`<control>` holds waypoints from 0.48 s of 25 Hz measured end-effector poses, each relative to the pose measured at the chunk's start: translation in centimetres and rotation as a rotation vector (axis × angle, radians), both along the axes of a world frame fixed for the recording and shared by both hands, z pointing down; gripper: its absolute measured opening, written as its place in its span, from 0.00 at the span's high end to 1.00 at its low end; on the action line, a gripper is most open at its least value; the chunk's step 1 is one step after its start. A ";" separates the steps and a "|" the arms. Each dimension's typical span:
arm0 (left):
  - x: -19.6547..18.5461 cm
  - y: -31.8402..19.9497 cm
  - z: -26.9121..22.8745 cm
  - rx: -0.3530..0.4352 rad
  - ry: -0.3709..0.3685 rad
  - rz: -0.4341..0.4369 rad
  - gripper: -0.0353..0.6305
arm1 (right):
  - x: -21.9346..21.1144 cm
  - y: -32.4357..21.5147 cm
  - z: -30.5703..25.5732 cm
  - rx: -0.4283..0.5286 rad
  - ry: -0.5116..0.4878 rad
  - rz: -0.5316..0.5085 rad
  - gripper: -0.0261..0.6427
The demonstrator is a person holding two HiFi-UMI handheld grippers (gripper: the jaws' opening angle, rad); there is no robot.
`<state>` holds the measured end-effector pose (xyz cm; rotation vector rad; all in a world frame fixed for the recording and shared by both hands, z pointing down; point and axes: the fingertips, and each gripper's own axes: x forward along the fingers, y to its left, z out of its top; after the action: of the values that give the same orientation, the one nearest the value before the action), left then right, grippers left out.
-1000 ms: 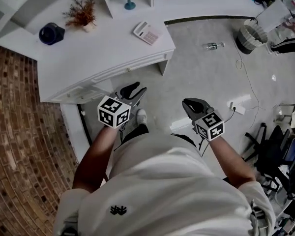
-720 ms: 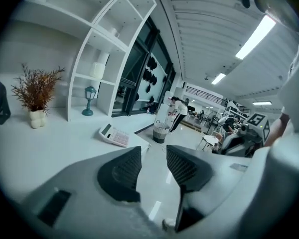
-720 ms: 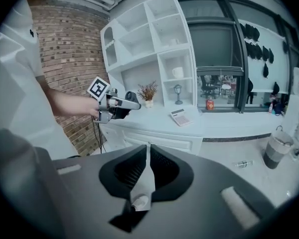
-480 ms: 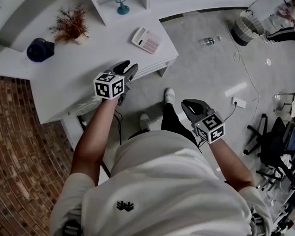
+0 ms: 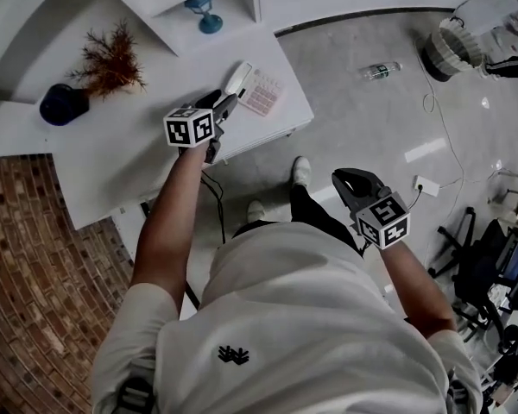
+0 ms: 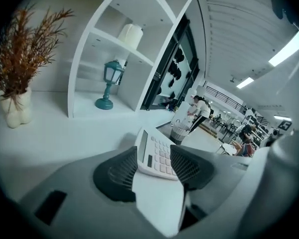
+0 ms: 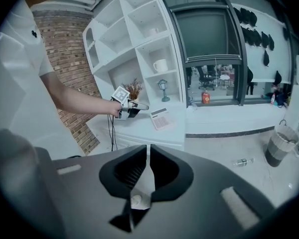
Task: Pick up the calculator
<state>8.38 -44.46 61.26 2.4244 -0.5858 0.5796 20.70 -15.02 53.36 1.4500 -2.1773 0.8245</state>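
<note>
Now the left gripper (image 5: 226, 103) is out over the white counter (image 5: 112, 166). A second ago it hung low, close in front of the person (image 5: 285, 326) and short of the counter's edge. The arm is stretched forward, and its fingers (image 6: 117, 176) are spreading on the way in. They stand wide and are still widening, with nothing pressed between them.

The calculator (image 6: 157, 156) lies flat on the counter near the corner, where it lay before. It sits just ahead of the finger tips and in line with the gap between them. Its near end looks to be right at the mouth of that gap, but I see neither pad touching it.

The right gripper (image 5: 344, 179) has only drifted a little. It hangs over the floor (image 5: 371, 128), well apart from the calculator. Its fingers (image 7: 127, 171) are all but pressed together, leaving only a thin slit with nothing in it.

So to my eye the reach is nearly done and the grasp not yet begun. What seems left is a short push forward so the spread fingers straddle the calculator's sides, then the squeeze and the lift. The calculator is thin and lies close to the counter's corner. I'd guess a finger that nudges it instead of passing beside it could slide it toward the edge.
</note>
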 end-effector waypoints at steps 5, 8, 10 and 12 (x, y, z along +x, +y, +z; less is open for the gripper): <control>2.0 -2.3 2.0 -0.027 -0.026 -0.008 0.62 | 3.2 -2.0 0.0 -0.016 -0.017 0.019 0.91; 2.7 -3.3 3.1 -0.041 -0.044 -0.016 0.61 | 4.4 -2.7 0.3 -0.034 -0.021 0.017 0.91; 3.1 -3.9 3.6 -0.048 -0.051 -0.018 0.61 | 5.2 -3.0 0.7 -0.046 -0.022 0.012 0.91; 3.5 -4.3 4.1 -0.059 -0.047 -0.020 0.62 | 5.9 -3.6 1.0 -0.054 -0.026 0.011 0.91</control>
<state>11.84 -48.80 65.40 2.3522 -0.6034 0.6382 26.56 -18.58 54.33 1.4336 -2.1512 0.9030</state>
